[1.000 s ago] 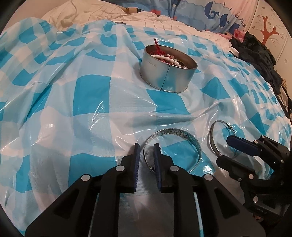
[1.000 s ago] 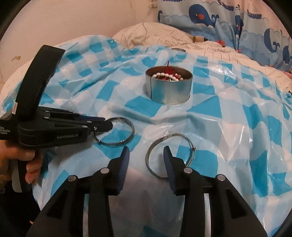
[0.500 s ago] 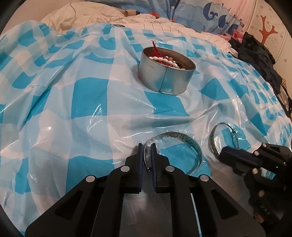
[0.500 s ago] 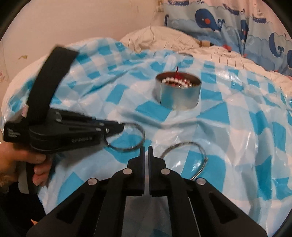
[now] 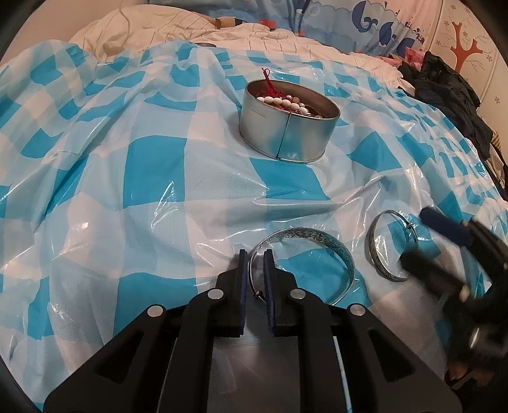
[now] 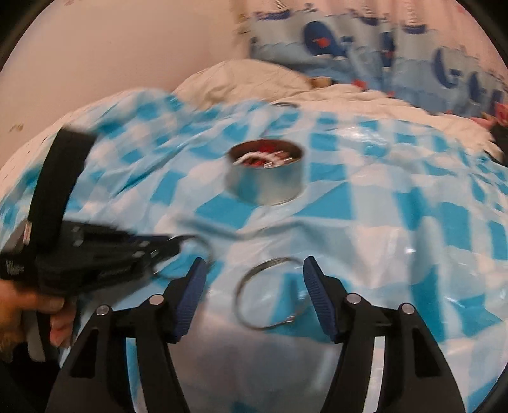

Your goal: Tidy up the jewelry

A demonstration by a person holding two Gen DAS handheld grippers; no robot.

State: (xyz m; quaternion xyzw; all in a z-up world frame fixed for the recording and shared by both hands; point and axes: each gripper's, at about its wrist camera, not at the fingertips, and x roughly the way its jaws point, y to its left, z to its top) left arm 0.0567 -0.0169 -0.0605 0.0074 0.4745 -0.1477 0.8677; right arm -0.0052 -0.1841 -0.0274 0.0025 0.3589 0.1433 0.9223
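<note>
Left wrist view: nearest the lens, the left gripper [image 5: 255, 279] has its jaws nearly together around the near-left rim of the wide engraved bangle [image 5: 333, 246], which lies on the blue-and-white checked plastic sheet [image 5: 152, 178] covering the bed; whether the pads actually press the rim cannot be told. Just to the right of it lies the thin bangle [image 5: 376, 254], and the right gripper [image 5: 435, 241], blurred, sits at that bangle's right side with its jaws apart. In the right wrist view the right gripper [image 6: 252, 279] shows its 2 blue pads spread wide, with the thin bangle [image 6: 270, 294] lying flat between and just beyond them, touching neither pad. To the left there, the left gripper [image 6: 165, 251] is held by a hand [image 6: 41, 314] and reaches the wide engraved bangle [image 6: 203, 251], though blur hides the contact. Farther off, near the middle of the sheet, stands a round metal tin [image 5: 287, 132], well apart from both bangles, holding a white bead strand [image 5: 279, 101] and a red cord [image 5: 270, 85]. Beyond it are a cream quilt [image 5: 158, 28] and whale-print fabric [image 5: 374, 22].
</note>
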